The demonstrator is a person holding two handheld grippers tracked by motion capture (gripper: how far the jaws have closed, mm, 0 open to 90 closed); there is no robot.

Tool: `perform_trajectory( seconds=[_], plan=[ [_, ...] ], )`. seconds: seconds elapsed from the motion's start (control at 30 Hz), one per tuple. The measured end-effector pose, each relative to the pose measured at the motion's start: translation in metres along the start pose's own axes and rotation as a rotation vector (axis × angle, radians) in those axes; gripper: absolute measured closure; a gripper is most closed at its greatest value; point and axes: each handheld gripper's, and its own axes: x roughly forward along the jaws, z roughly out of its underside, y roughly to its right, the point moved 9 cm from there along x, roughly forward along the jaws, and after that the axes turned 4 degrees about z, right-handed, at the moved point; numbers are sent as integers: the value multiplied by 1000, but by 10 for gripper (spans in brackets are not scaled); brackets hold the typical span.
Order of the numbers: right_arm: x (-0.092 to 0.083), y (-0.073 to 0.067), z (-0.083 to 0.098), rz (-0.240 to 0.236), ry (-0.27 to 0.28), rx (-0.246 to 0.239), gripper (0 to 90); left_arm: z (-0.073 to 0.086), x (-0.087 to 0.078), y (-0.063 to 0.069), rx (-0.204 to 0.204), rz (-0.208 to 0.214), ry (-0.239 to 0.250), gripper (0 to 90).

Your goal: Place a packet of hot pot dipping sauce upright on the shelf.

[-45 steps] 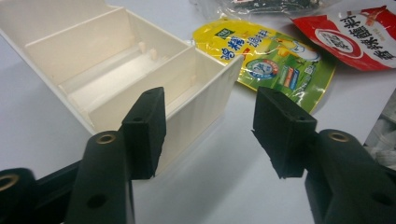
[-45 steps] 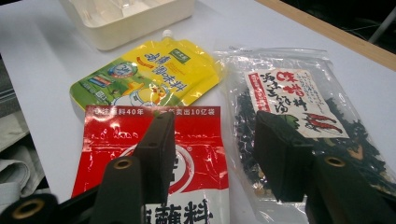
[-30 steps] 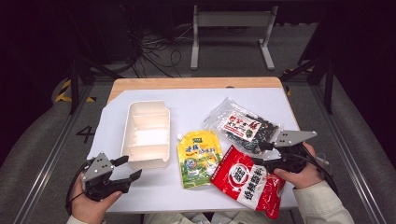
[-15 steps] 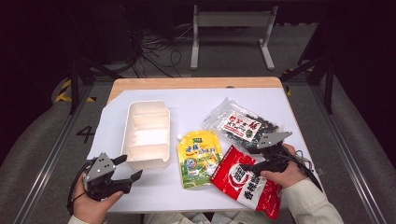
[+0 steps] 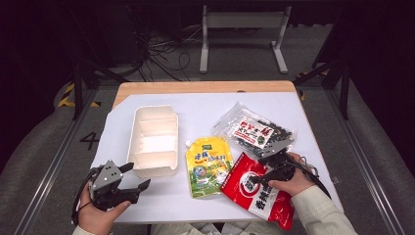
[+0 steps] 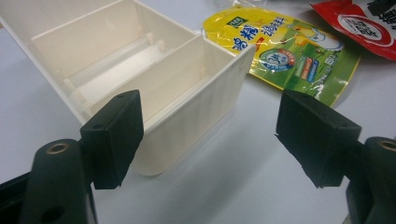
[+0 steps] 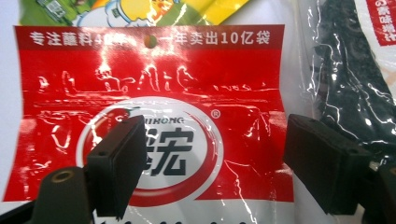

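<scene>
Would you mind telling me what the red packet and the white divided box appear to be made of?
The red packet looks like glossy plastic film: it wrinkles and throws bright glare streaks. The divided box seems to be rigid moulded plastic, cream and matt, with thin straight walls and slot ribs, though coated card cannot be ruled out.

Yellow-green pouch (image 5: 209, 166) and clear bag of dark bits (image 5: 255, 131) on white table cover (image 5: 205, 110).

The left gripper (image 6: 210, 140) has its two black jaws standing wide apart, having just been opening, with nothing between them. Just beyond them stands the cream divided box (image 6: 140, 65), its near corner between the jaws. Right of the box lies a yellow pouch (image 6: 289, 51), and further right a red packet (image 6: 359, 23).
</scene>
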Motion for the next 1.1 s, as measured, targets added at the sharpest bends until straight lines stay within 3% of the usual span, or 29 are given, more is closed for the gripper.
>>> perform_trajectory(
  seconds=[0.3, 0.47, 0.6, 0.87, 0.93, 1.1],
  plan=[
    [9, 1, 2, -6, -23, -9, 205, 0, 1, 1, 2, 2, 3, 221],
    [15, -3, 4, -17, -46, -34, 152, 0, 1, 1, 6, 3, 2, 220],
    [16, -4, 6, 11, -70, -75, 158, 0, 1, 2, 6, 2, 3, 219],
    [15, 2, 6, 71, -79, -86, 210, 0, 2, 2, 10, 3, 5, 216],
    [17, 7, 8, 76, -86, -54, 173, 0, 2, 2, 10, 3, 6, 216],
    [20, 4, 9, 64, -84, -59, 100, 0, 3, 2, 15, 2, 5, 215]
  ],
)
